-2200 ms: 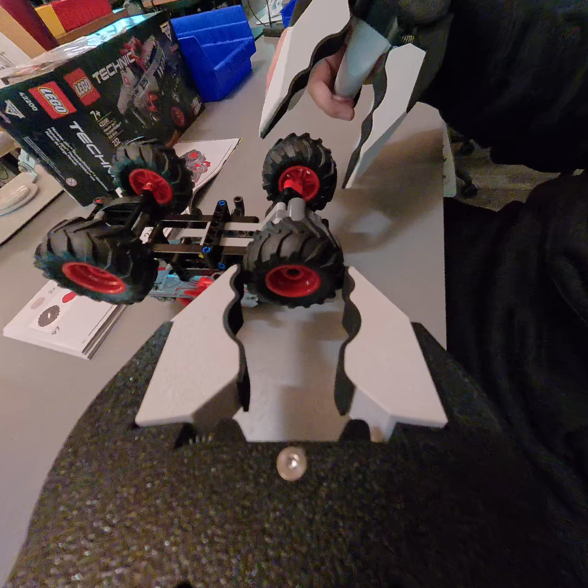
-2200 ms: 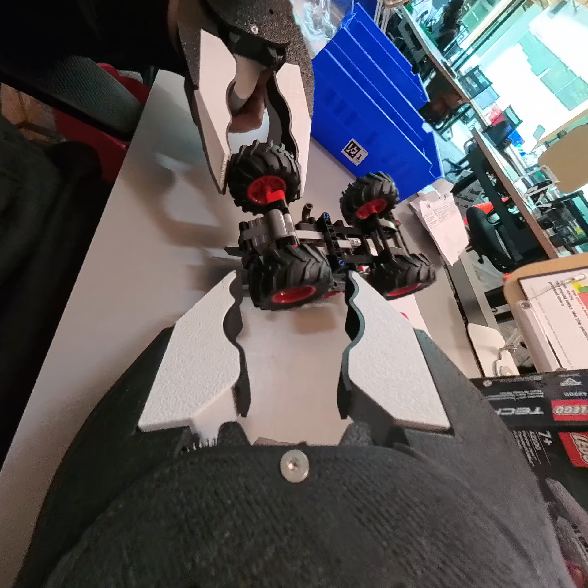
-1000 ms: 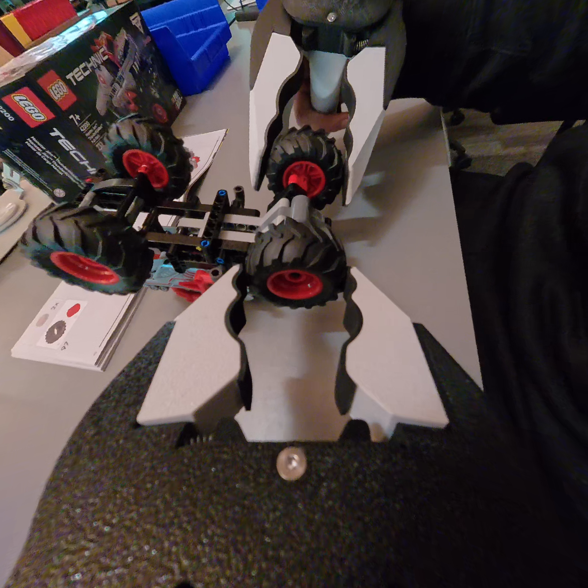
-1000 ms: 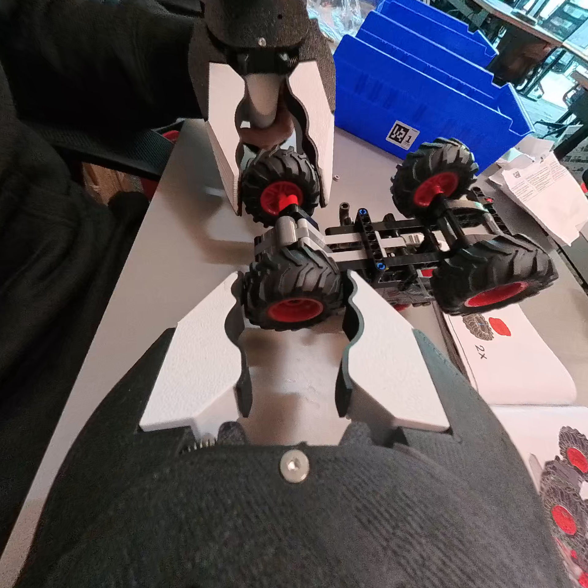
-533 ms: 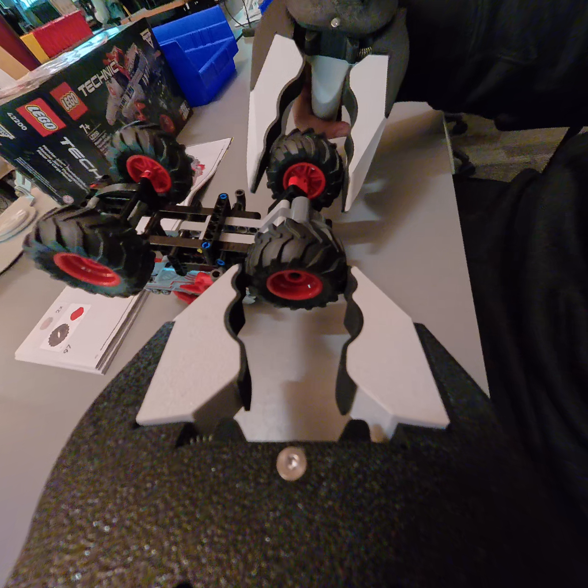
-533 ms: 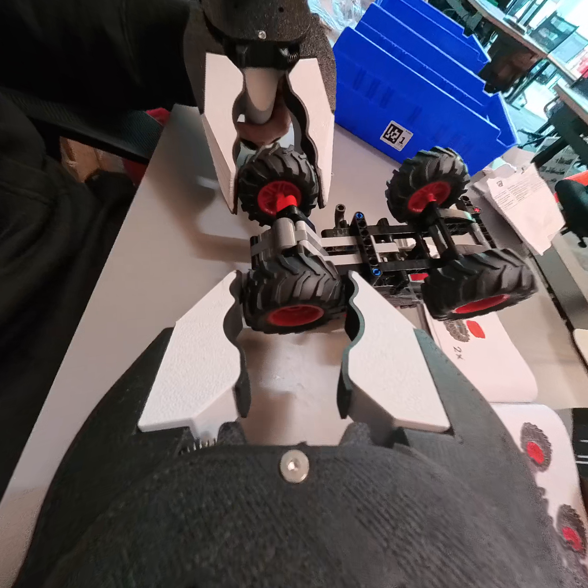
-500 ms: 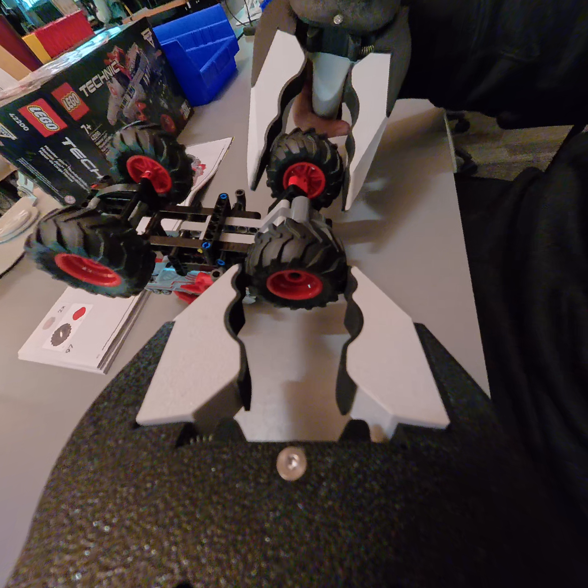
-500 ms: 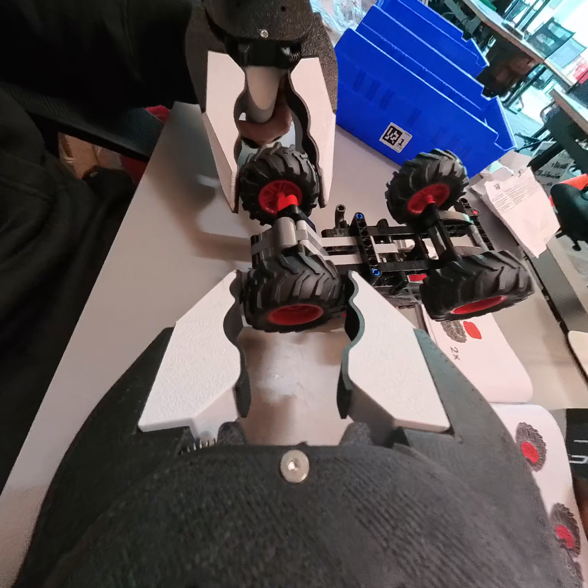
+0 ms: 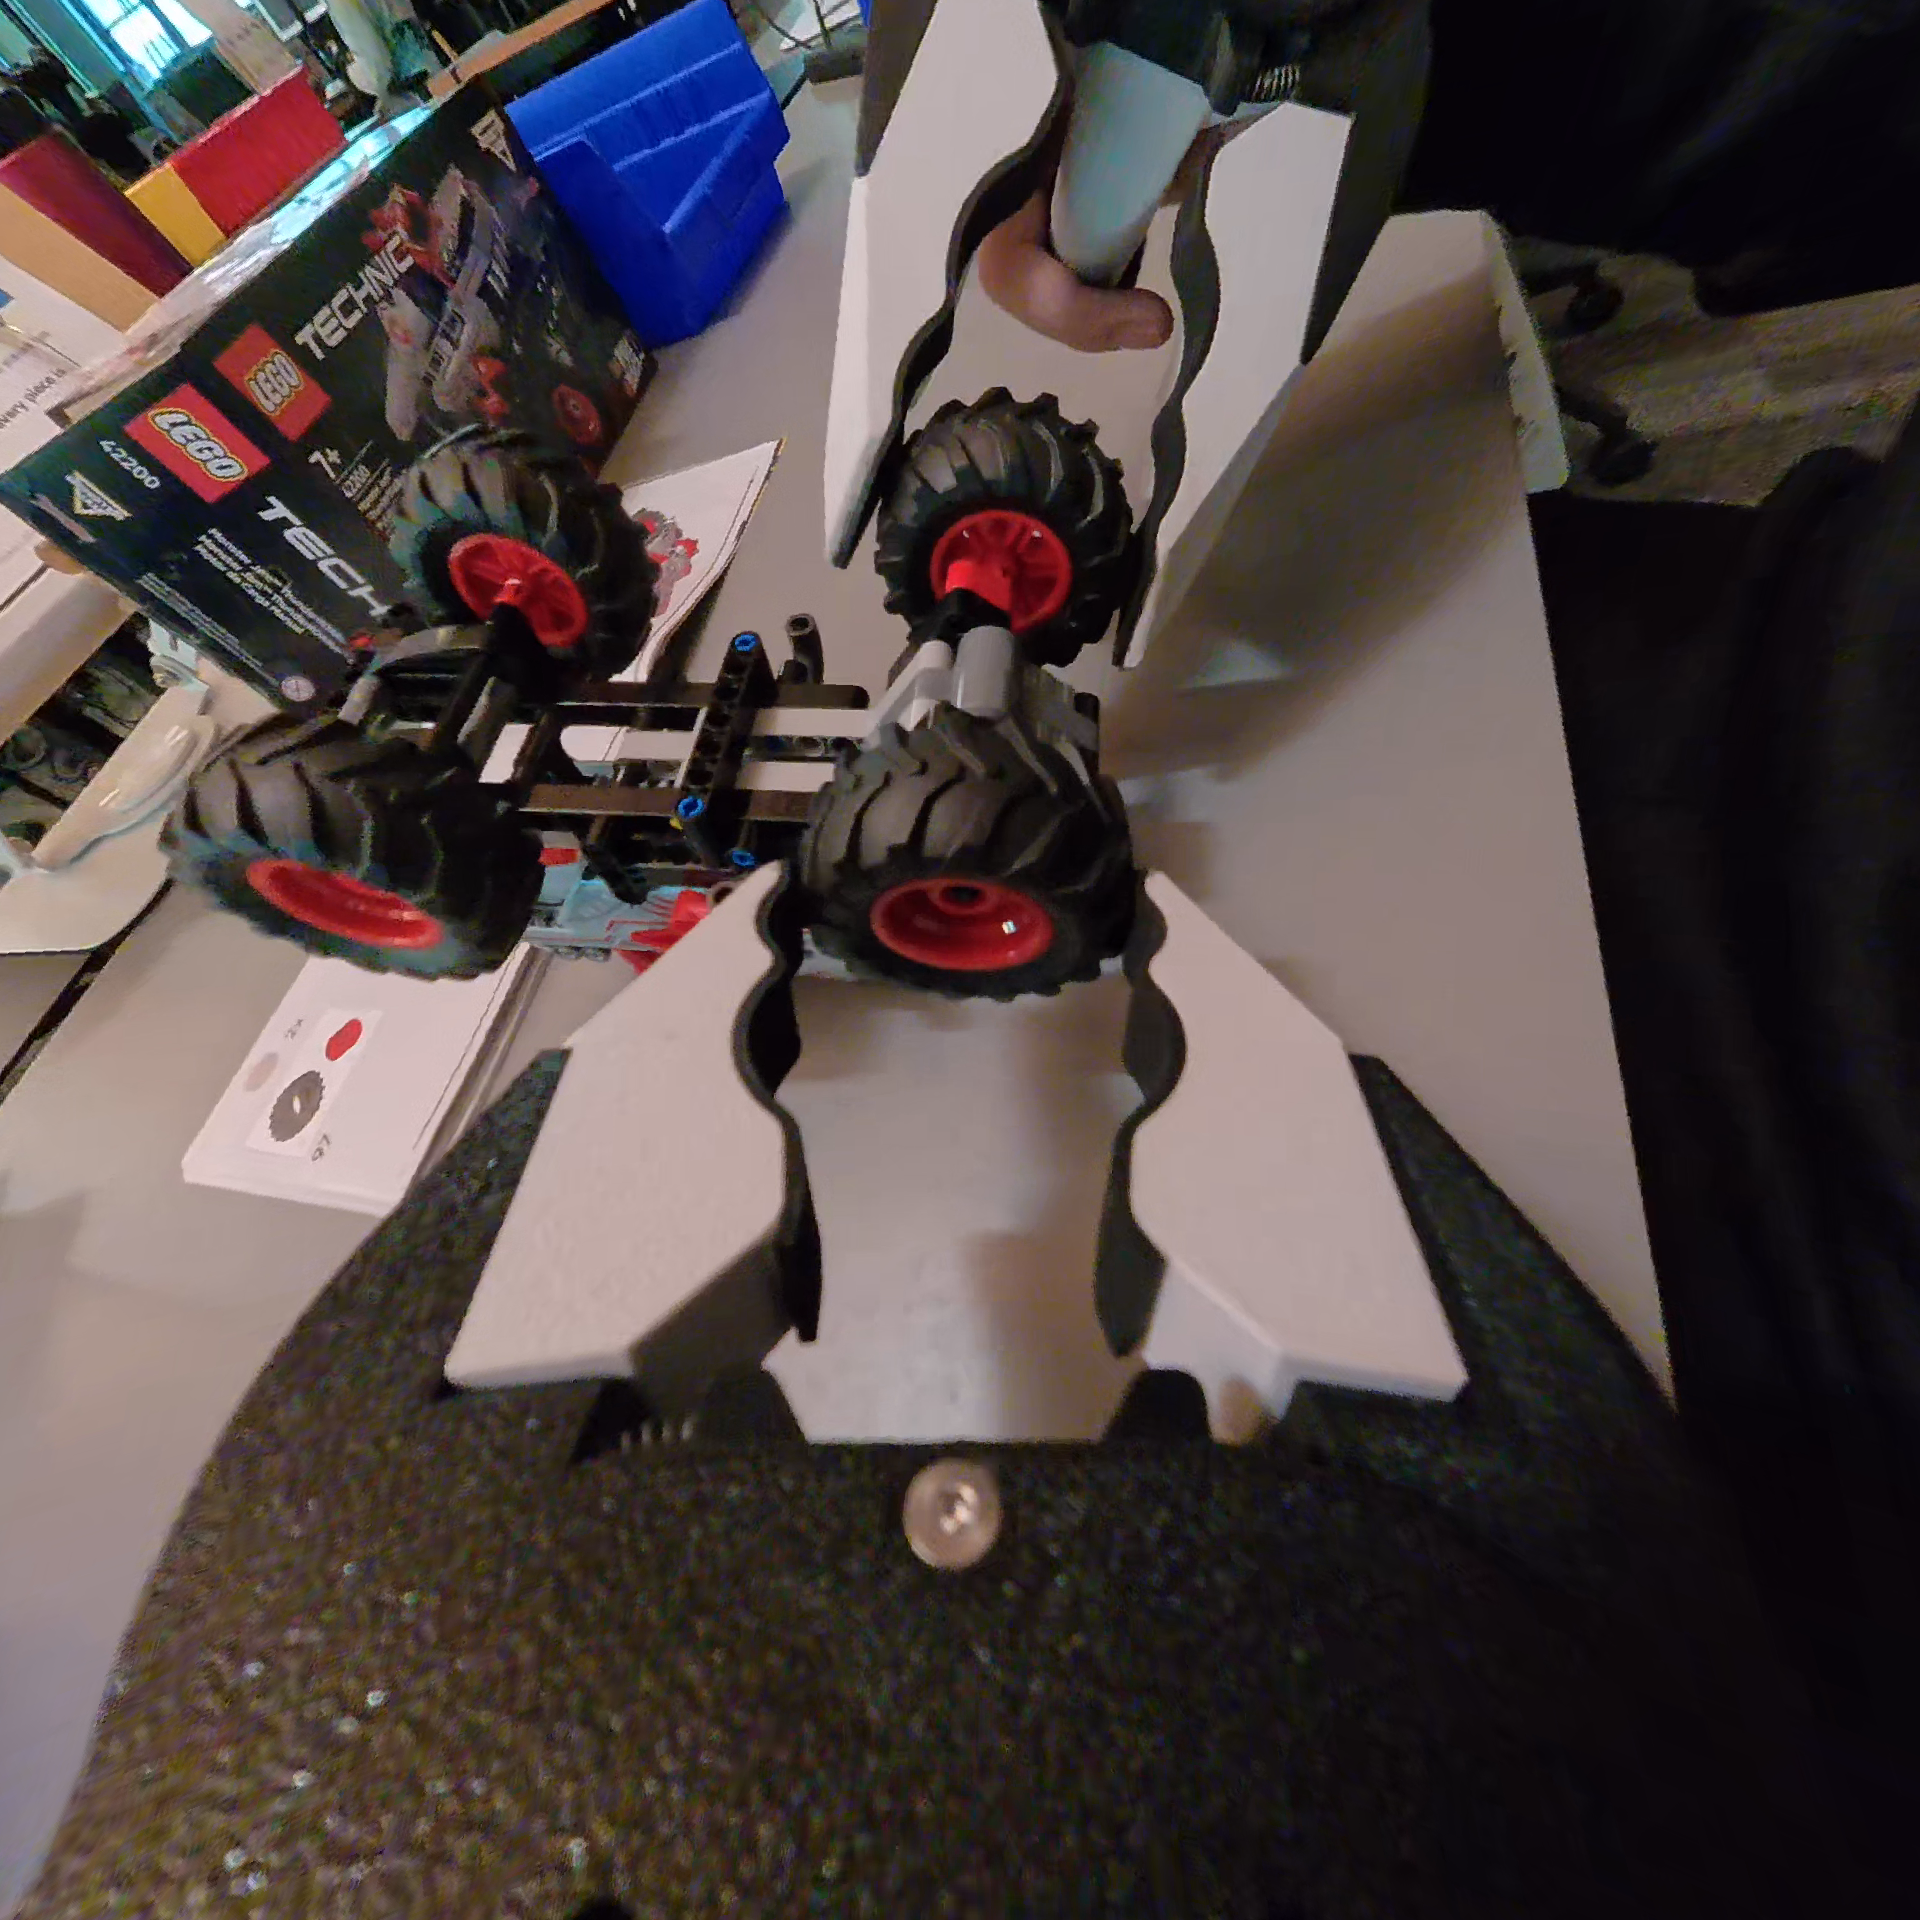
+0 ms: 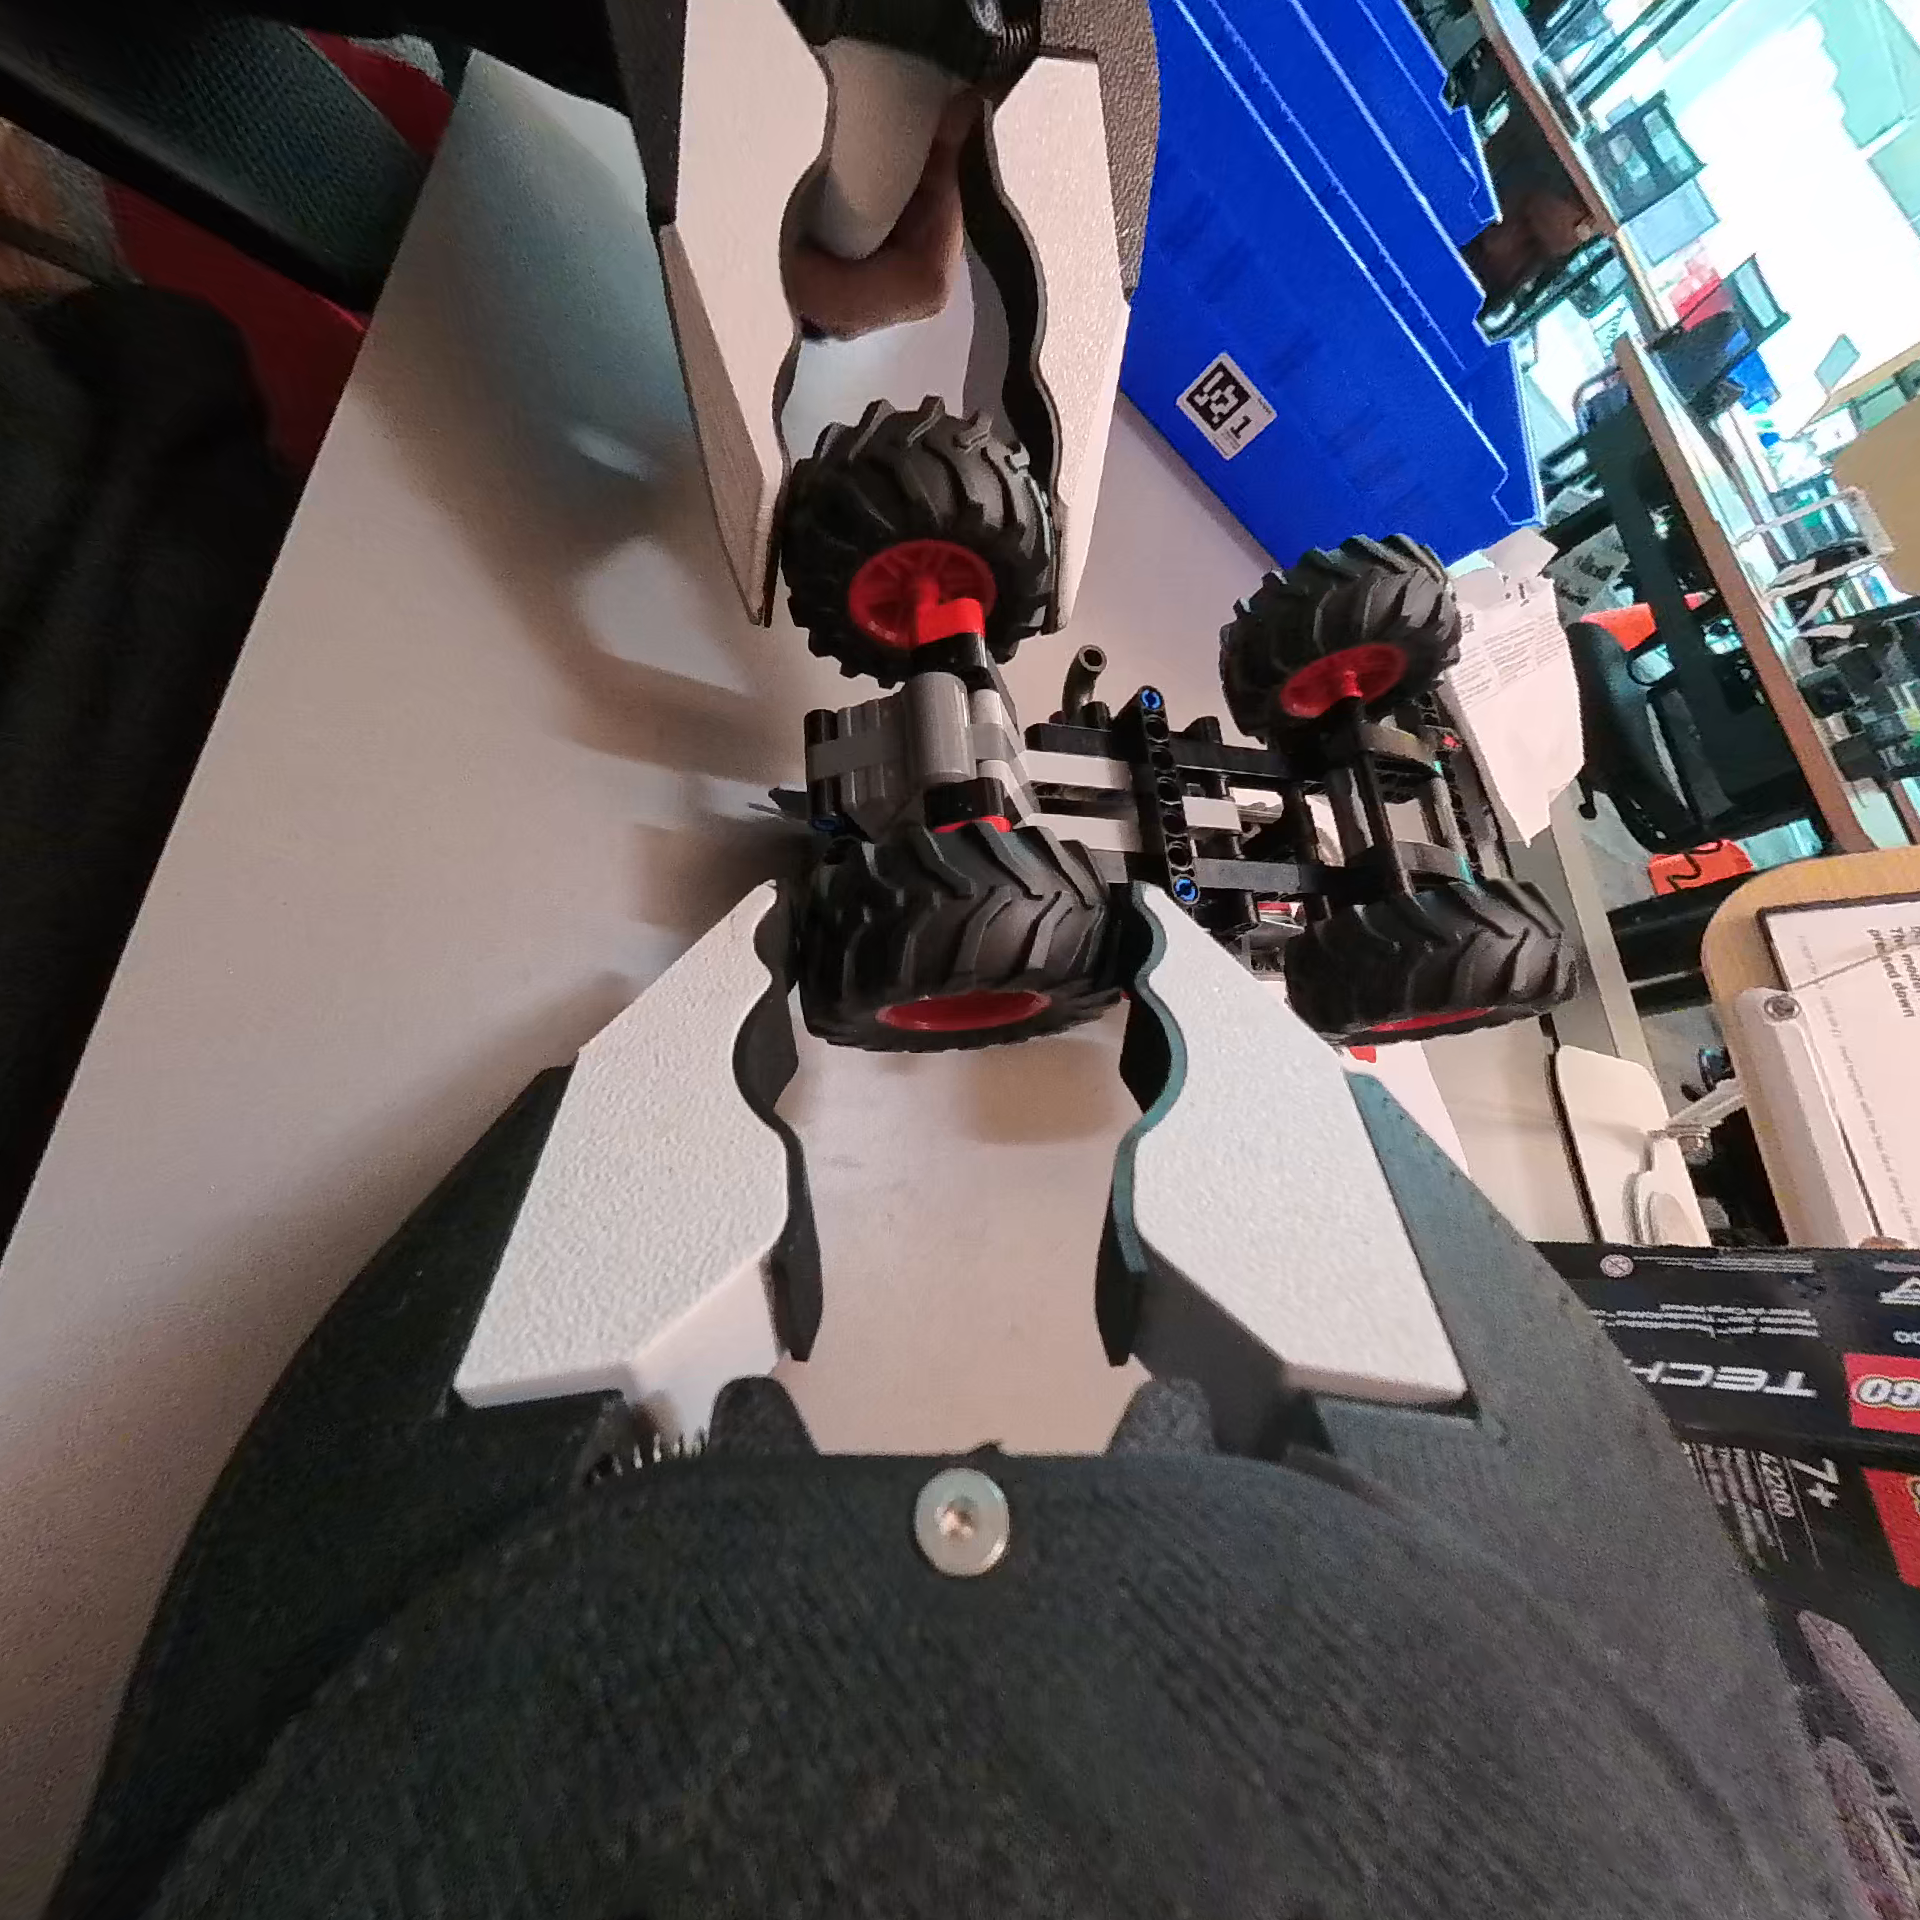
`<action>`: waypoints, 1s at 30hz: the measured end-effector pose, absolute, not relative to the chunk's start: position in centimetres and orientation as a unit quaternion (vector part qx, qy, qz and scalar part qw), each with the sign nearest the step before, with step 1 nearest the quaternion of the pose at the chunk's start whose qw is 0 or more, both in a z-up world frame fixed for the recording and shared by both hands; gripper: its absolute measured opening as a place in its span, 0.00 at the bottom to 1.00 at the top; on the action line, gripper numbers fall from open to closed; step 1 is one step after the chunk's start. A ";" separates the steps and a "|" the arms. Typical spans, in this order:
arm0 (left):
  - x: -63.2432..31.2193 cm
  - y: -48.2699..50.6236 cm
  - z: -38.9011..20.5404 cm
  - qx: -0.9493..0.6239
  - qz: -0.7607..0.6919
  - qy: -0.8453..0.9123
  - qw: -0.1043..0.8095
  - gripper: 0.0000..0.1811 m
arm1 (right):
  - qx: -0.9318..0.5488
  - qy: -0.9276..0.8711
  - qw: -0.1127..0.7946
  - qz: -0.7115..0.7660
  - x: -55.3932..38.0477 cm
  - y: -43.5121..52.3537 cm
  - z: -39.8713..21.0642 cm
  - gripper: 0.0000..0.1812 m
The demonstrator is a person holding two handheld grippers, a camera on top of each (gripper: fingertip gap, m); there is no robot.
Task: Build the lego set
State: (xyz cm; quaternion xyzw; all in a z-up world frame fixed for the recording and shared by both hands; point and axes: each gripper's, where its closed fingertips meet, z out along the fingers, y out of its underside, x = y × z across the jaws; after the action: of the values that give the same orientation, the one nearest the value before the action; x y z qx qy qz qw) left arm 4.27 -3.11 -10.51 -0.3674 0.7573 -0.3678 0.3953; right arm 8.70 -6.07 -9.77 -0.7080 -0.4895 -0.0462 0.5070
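A Lego truck frame [image 9: 717,748] with four black tyres on red hubs hangs above the grey table [image 9: 1351,831], held by one axle. My left gripper [image 9: 956,894] is shut on the near wheel [image 9: 966,821], one finger on each side of the tyre. My right gripper [image 9: 987,603] comes from the far side and is shut on the opposite wheel [image 9: 1003,468]. The right wrist view shows the same: the right gripper [image 10: 951,935] is on its wheel [image 10: 956,914], and the left gripper [image 10: 909,613] is on the far wheel [image 10: 914,488]. The other two wheels [image 9: 343,862] hang free.
The Lego box [image 9: 312,416] stands at the back left, with blue bins [image 9: 665,156] behind it. An instruction booklet [image 9: 343,1101] lies under the truck's free end. The table's edge [image 9: 1558,831] runs close on the right, beside a person's dark clothing.
Two seconds ago my right gripper stood off from its wheel. It has since come in around the tyre. In the last half second both grippers and the truck have tilted a little together.
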 end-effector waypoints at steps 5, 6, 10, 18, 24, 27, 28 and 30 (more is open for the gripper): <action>4.4 -3.0 -10.6 -0.373 -0.356 0.759 0.399 0.33 | -0.700 -0.481 0.524 -0.056 9.0 -6.2 -9.7 0.34; 4.5 -3.0 -10.6 -0.375 -0.355 0.758 0.399 0.33 | -0.699 -0.479 0.528 -0.055 9.0 -6.3 -9.7 0.34; 4.4 -2.6 -10.8 -0.379 -0.345 0.759 0.401 0.33 | -0.693 -0.478 0.537 -0.053 8.9 -6.5 -9.6 0.33; 4.3 -2.3 -10.8 -0.384 -0.347 0.756 0.401 0.32 | -0.688 -0.488 0.533 -0.066 8.9 -6.6 -9.6 0.33; 4.1 -2.0 -10.8 -0.381 -0.350 0.758 0.397 0.32 | -0.695 -0.467 0.546 -0.039 9.1 -7.0 -8.9 0.36; 4.1 -2.1 -10.7 -0.378 -0.354 0.759 0.395 0.32 | -0.696 -0.468 0.543 -0.038 8.7 -6.9 -9.1 0.40; 4.2 -2.2 -10.7 -0.377 -0.353 0.760 0.395 0.32 | -0.697 -0.470 0.540 -0.039 8.5 -6.9 -9.3 0.40; 4.2 -2.4 -10.5 -0.371 -0.353 0.763 0.394 0.32 | -0.700 -0.477 0.529 -0.048 8.6 -6.7 -9.8 0.37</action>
State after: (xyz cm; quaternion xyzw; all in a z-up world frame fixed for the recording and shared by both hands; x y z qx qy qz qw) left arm 4.15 -2.37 -10.54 -0.3707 0.7634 -0.3527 0.3943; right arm 8.56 -6.72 -9.82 -0.6997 -0.4774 -0.0484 0.5293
